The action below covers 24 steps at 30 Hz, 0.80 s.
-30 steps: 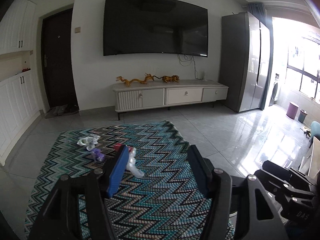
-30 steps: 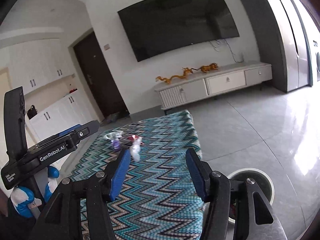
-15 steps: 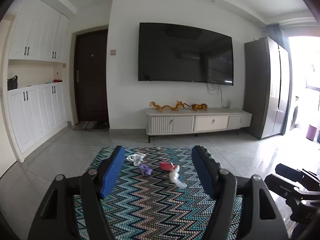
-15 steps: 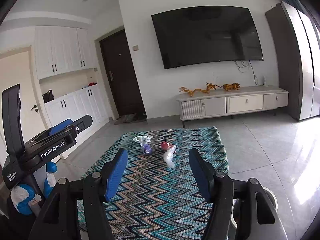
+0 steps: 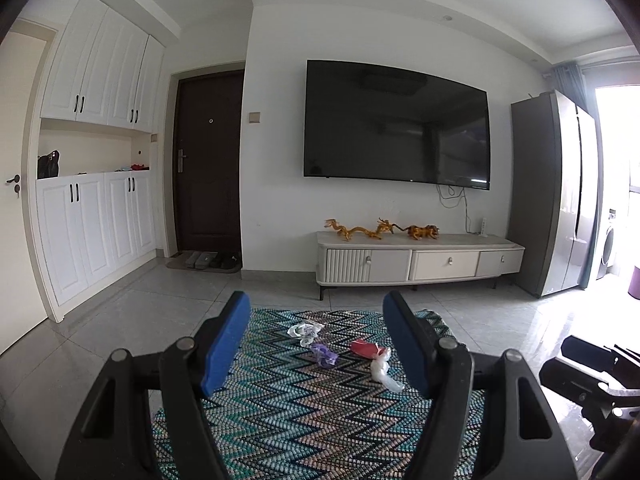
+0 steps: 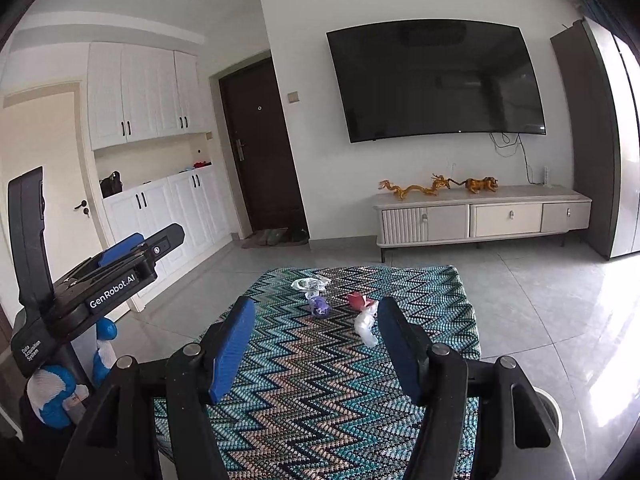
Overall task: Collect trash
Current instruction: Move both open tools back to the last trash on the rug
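Several bits of trash lie on a zigzag rug (image 5: 304,412) (image 6: 320,384): a clear crumpled wrapper (image 5: 305,329) (image 6: 309,283), a purple scrap (image 5: 325,354) (image 6: 320,305), a red wrapper (image 5: 364,348) (image 6: 357,300) and a white plastic piece (image 5: 382,370) (image 6: 365,325). My left gripper (image 5: 316,320) is open and empty, held well short of the trash. My right gripper (image 6: 316,322) is open and empty too, also short of it. The left gripper's body (image 6: 96,292) shows at the left of the right wrist view.
A white TV cabinet (image 5: 416,258) with gold dragon figures stands under a wall TV (image 5: 396,126). A dark door (image 5: 208,160) and white cupboards (image 5: 92,200) are at the left, a grey fridge (image 5: 556,196) at the right. A round bin rim (image 6: 552,412) sits by the rug.
Both grippers have tilted up and levelled, so the room's upper part now shows. The trash now appears between each gripper's fingers. Both stay open.
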Motion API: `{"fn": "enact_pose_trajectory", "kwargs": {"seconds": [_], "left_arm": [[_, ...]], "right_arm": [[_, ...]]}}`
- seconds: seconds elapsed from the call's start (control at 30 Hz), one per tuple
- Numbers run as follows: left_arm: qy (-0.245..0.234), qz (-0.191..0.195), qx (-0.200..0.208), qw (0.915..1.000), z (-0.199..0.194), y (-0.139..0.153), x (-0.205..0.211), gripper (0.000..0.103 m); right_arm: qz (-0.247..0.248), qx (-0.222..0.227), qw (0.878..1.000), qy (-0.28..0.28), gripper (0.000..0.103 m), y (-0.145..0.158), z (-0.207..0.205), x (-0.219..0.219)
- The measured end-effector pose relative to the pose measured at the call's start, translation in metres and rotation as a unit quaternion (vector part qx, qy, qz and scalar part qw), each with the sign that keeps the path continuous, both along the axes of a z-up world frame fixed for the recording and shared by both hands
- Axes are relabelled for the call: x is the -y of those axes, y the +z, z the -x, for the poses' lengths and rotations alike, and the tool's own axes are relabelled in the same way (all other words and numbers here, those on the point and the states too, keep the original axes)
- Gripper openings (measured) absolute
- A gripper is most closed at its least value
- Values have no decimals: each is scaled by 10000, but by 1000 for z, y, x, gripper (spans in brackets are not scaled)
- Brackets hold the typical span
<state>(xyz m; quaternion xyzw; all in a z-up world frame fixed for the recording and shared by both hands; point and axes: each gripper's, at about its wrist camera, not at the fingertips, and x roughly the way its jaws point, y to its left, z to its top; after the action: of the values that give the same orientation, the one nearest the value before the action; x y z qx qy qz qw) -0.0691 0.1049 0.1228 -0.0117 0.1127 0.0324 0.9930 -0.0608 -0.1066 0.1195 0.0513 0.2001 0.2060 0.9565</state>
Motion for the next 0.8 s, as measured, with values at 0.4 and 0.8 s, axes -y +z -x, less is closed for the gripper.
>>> {"fn": "enact_pose_trajectory", "kwargs": {"seconds": [0.4,0.8], "left_arm": [[12,-190,-394,9990,-46,-21,7,68],[61,-431,-870,9953,-100,-47,18,68]], "right_arm": [[-65,-368,9993,-92,62,-22,-33,10],[-80,-656,9978,-50,62,-38,-78,17]]}}
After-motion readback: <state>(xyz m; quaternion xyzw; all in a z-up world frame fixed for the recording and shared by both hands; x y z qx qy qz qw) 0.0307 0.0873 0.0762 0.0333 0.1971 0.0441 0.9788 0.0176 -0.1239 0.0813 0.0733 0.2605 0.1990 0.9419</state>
